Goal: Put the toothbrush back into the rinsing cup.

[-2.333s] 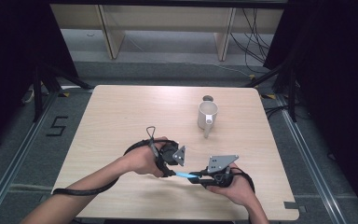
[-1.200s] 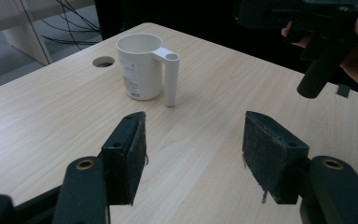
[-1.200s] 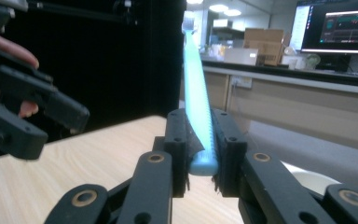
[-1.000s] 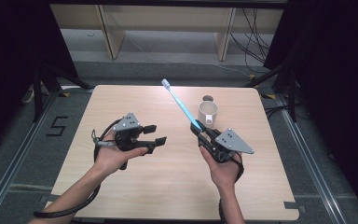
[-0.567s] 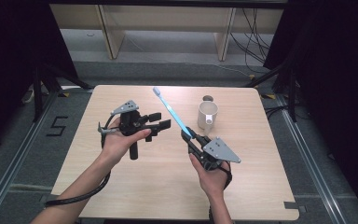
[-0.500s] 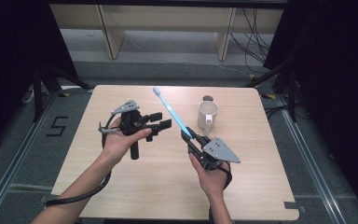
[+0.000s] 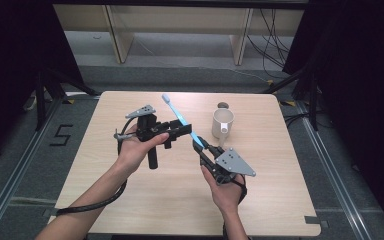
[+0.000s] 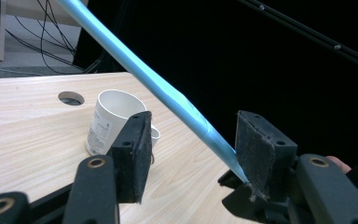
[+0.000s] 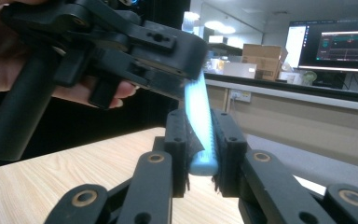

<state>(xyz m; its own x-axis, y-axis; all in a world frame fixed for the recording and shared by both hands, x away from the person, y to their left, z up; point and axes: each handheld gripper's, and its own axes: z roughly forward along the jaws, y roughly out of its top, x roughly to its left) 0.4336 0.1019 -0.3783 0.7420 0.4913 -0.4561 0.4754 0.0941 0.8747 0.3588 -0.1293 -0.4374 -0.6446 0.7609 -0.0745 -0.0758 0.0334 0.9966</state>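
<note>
Two hand-held grippers | right point(image 7: 198, 146) clamps toothbrush point(image 7: 180, 119) end | left point(image 7: 180, 131) open around handle

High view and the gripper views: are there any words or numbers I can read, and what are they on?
"5": a marking on the dark floor left of the table.
Printed label on the side of the white mug: too small and blurred to read.
Screen in the background of the right gripper view: its contents are too blurred to read.
The blue toothbrush bears no readable text.
</note>
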